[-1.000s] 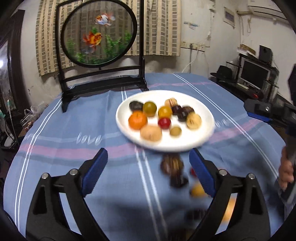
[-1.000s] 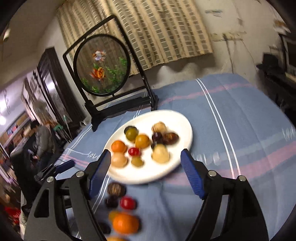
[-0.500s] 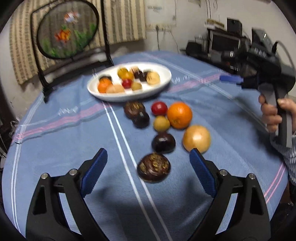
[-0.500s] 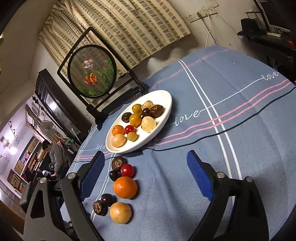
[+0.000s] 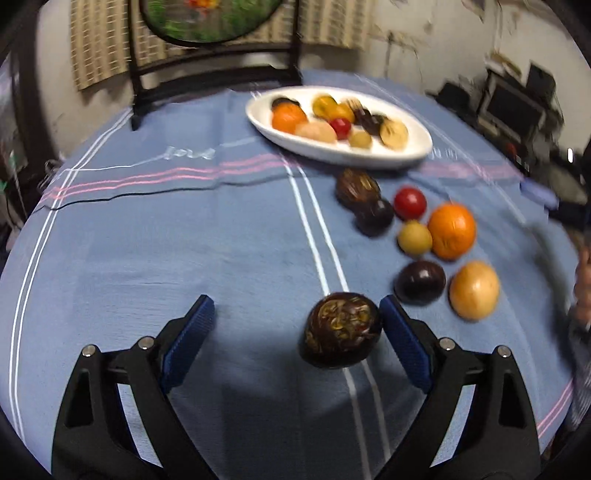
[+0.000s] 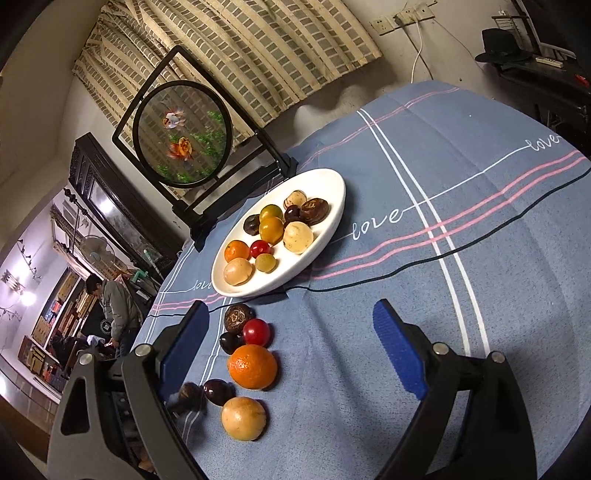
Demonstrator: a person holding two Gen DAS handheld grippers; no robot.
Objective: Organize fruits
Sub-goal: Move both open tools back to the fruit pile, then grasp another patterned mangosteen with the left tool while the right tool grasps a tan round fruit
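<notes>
A white oval plate (image 5: pixel 332 155) (image 6: pixel 332 221) holds several small fruits at the back of the blue tablecloth (image 5: pixel 184 258). In front of it, loose fruits lie in a cluster: an orange (image 5: pixel 451 230) (image 6: pixel 253 365), a red one (image 5: pixel 410 202) (image 6: pixel 256 331), a tan round one (image 5: pixel 474 290) (image 6: pixel 243 418) and several dark ones. My left gripper (image 5: pixel 295 343) is open low over the cloth. A dark brown patterned fruit (image 5: pixel 341 328) lies between its fingers, close beside the right pad (image 5: pixel 404 347). My right gripper (image 6: pixel 291 332) is open above the cloth, the cluster toward its left finger.
A round goldfish screen on a black stand (image 6: pixel 183 147) (image 5: pixel 210 22) rises behind the plate. A person's hand (image 5: pixel 583 284) shows blurred at the right edge. A desk with a monitor (image 5: pixel 513 107) lies beyond the table; a person (image 6: pixel 114 310) stands in the far room.
My left gripper has dropped and swung toward the loose fruits, so the dark patterned fruit now lies between its fingers. The right gripper rolled and widened early, then held still.
</notes>
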